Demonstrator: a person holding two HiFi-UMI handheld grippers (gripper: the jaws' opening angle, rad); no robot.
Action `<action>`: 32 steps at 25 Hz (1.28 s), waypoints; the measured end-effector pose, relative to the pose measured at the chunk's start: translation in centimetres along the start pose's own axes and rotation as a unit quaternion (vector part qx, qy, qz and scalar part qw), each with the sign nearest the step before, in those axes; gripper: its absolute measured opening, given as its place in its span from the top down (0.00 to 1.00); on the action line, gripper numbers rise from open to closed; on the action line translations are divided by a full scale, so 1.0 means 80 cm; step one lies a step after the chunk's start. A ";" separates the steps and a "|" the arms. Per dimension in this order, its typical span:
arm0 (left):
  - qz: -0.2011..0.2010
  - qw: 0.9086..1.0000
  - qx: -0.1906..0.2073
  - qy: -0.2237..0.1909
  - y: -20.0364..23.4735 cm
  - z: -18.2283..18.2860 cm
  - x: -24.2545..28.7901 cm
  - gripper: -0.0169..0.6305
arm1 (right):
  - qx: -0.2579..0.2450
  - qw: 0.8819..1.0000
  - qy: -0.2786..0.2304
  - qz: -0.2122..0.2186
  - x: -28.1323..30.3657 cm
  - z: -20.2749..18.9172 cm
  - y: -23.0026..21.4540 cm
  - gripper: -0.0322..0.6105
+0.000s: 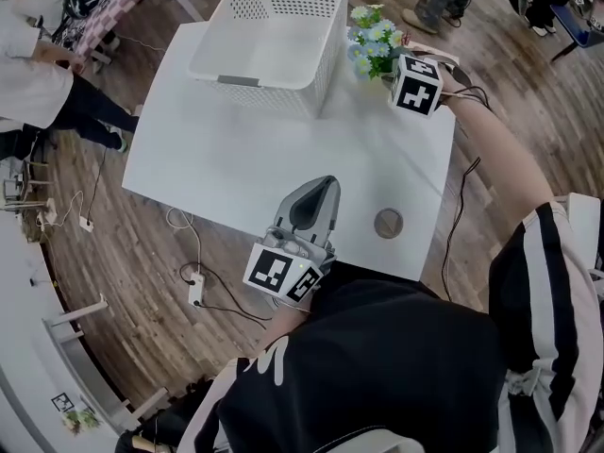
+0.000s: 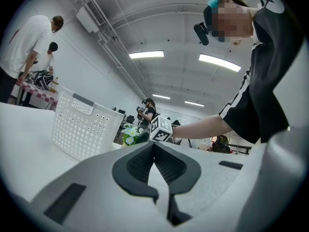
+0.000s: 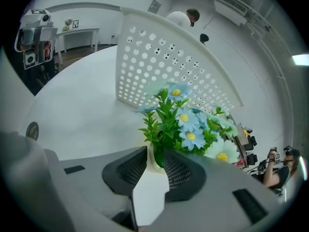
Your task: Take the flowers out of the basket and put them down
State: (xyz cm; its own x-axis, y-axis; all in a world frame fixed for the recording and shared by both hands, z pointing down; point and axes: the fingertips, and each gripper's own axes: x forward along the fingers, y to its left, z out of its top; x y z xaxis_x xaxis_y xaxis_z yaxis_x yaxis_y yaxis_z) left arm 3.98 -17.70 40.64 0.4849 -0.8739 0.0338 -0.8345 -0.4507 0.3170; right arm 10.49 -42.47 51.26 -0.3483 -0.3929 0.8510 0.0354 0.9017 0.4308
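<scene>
The flowers [image 3: 186, 122] are one small bunch of blue and white daisy heads with green leaves. The bunch is outside the basket [image 1: 269, 91], just beside its right wall, over the far corner of the table [image 1: 245, 163]. The right gripper [image 3: 155, 154] holds the bunch low, with both jaws pressed narrow on the green stems and a pale base under them. I think the grip is so low because there the heads are not crushed and the bunch stays upright for setting down. No view shows whether the base already touches the table. So the taking out looks done, and only the release is left, in my judgement.

The left gripper [image 2: 154, 146] is well apart from the basket, at the table edge opposite to it, close to the person's body. Its jaws are together with nothing between them. It seems only to wait, because one gripper is enough for such a light bunch.

The count is one bunch, one basket, which looks empty, two grippers and one small round disc [image 1: 388, 223] on the table, well away from the basket on the person's side.
</scene>
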 end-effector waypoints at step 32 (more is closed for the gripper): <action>-0.067 0.996 0.051 -0.035 -0.048 0.047 0.068 0.97 | 0.354 0.821 -0.406 -0.187 -0.267 0.062 0.075 0.80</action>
State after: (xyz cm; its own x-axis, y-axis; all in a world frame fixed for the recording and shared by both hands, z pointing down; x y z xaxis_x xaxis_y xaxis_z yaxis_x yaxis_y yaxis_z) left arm 8.85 -21.38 36.02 0.5762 -0.8142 -0.0703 -0.7879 -0.5763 0.2169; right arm 13.53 -27.76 34.18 -0.7308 -0.6762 0.0932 -0.6703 0.7367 0.0892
